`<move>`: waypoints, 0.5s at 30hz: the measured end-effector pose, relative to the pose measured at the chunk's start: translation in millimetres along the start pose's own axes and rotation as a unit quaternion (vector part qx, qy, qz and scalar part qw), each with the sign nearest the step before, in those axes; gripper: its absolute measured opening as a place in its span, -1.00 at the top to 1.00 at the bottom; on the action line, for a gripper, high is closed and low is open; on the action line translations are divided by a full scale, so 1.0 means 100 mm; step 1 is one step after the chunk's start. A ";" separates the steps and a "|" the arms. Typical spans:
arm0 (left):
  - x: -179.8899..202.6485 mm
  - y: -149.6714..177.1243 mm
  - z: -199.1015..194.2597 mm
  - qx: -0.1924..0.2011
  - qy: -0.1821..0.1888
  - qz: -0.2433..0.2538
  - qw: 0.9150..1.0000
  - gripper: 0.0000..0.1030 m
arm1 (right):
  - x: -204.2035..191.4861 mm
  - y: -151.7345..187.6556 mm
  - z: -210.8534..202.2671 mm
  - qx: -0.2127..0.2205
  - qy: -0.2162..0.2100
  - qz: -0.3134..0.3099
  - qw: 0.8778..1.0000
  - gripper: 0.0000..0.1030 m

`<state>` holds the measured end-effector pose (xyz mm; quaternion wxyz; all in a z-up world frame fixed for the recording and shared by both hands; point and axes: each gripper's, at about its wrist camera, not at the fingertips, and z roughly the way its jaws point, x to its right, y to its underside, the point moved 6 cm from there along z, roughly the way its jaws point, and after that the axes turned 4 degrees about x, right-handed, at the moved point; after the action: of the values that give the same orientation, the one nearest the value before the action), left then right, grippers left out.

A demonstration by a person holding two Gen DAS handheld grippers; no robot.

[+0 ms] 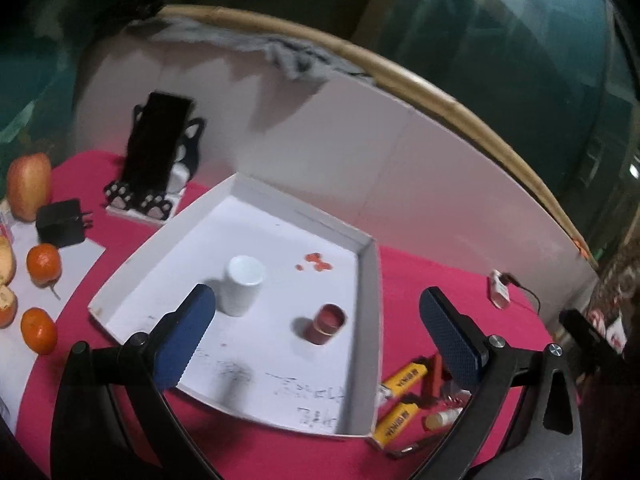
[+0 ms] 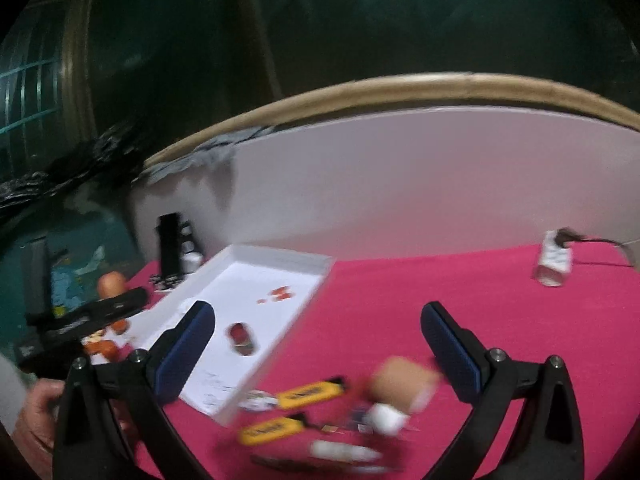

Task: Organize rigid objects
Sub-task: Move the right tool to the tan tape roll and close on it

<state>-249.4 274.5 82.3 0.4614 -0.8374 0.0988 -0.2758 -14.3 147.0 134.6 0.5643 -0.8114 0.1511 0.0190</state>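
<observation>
A pink-covered table (image 1: 432,280) carries a shallow white tray (image 1: 370,320) toward its back-left, close to the white backboard (image 1: 400,168). Inside the tray, a white cup (image 1: 242,290) stands upright near the middle and a small red cylindrical container (image 1: 328,322) stands nearer the tray's right wall. Just outside that wall, toward the table's front edge, lie two yellow lighters (image 1: 402,380) among small blurred items. The left tool (image 1: 316,338) hangs over the tray with its fingers spread wide, gripping nothing; the right tool (image 2: 318,354) hangs above the lighters, likewise apart and empty
</observation>
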 end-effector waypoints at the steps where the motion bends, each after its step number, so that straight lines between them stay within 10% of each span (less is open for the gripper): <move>1: 0.07 0.03 -0.02 0.008 0.005 0.014 1.000 -0.99 | 0.11 0.01 -0.05 0.002 0.008 0.009 1.000 -1.00; 15: 0.66 0.77 0.11 -0.099 0.069 0.125 0.985 -0.99 | 0.95 0.72 -0.03 -0.089 0.086 0.077 0.989 -1.00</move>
<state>-181.8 212.0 38.8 0.3990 -0.8392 0.2608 -0.2619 57.2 100.6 51.2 0.4721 -0.8427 0.2589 0.0061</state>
